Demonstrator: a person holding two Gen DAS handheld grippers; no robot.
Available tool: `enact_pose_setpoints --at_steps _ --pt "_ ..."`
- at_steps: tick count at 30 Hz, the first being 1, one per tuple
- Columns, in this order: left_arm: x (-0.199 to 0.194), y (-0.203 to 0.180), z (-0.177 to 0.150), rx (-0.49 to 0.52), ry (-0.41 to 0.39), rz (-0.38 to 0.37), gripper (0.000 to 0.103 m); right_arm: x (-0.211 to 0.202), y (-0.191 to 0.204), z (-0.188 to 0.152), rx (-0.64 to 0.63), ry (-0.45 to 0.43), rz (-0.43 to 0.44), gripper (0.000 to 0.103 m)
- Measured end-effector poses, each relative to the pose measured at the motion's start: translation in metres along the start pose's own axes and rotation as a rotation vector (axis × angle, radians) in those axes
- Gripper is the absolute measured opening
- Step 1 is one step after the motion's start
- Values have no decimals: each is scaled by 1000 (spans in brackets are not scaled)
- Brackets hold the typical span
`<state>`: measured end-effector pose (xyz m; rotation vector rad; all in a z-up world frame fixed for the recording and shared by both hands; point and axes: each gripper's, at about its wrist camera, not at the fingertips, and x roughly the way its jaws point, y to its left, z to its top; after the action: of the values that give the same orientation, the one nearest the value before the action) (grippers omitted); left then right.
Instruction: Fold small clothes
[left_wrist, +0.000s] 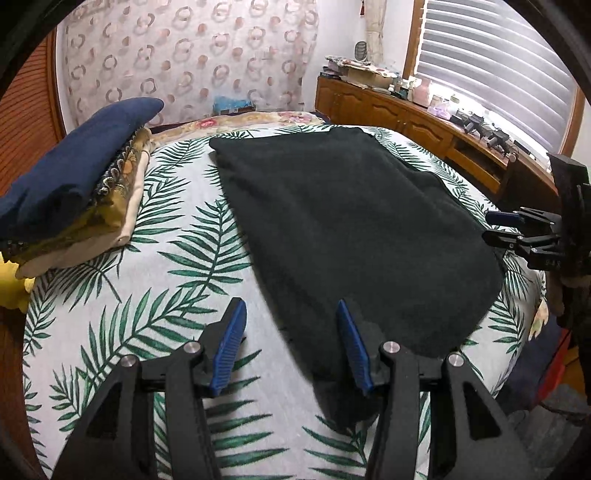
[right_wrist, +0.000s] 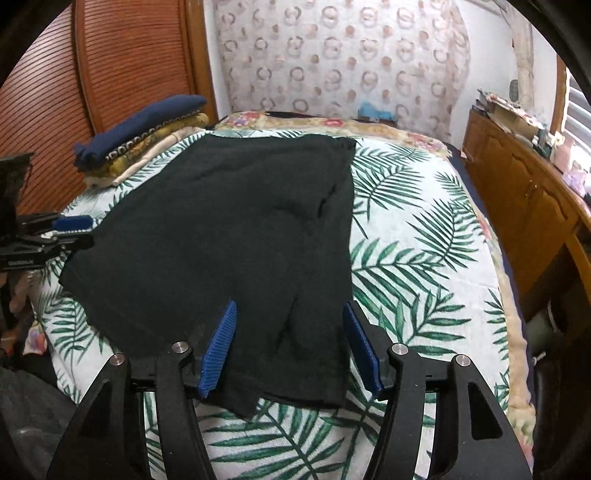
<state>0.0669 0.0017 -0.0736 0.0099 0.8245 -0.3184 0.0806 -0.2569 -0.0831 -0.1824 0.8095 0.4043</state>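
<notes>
Left wrist view gives you open bedspread (left_wrist: 177, 229) between the dark garment (left_wrist: 351, 229) and the stack of folded clothes (left_wrist: 77, 199) at the far left corner of the bed. A wooden cabinet (right_wrist: 524, 206) runs close along the bed's right side. The garment is soft, matte, near-black knit, lying flat in a rough rectangle with a few creases; the bedspread is white with green palm leaves. Your left gripper (left_wrist: 291, 347) hangs over the garment's near left edge, fingers (left_wrist: 229, 347) apart, gripping nothing. Your right gripper (right_wrist: 290, 347) has its fingers (right_wrist: 218, 350) spread and straddling the near right corner, pads clear of the cloth.
</notes>
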Motion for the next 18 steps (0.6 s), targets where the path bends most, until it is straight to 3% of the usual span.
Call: enact_pose_setpoints --at_steps 11,18 --pt "-8 -4 -22 -32 10 -82 50 -3 -1 -8 -1 2 -17 63" --pt "-8 -8 -27 -39 10 -119 32 -6 -6 -15 27 44 -33 66"
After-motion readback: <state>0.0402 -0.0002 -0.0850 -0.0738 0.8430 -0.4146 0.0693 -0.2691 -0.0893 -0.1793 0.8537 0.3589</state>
